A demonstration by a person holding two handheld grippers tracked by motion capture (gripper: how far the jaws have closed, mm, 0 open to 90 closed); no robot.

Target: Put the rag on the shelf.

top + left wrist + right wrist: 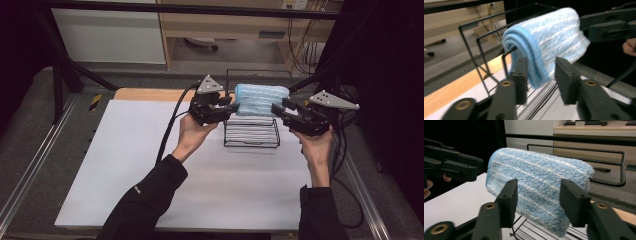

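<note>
Blue striped towel (261, 99) hangs folded over the top bar of the wire rack (251, 135), which stands on the white worktop (150, 165). Left tongs (231, 107) sit at the towel's left end, released: jaws parted, the folded edge between them, pads off the cloth. Right tongs (280, 109) sit at the towel's right end, likewise released, jaws apart with the towel beyond them, not pressing. Both held just above the rack's base.
</note>
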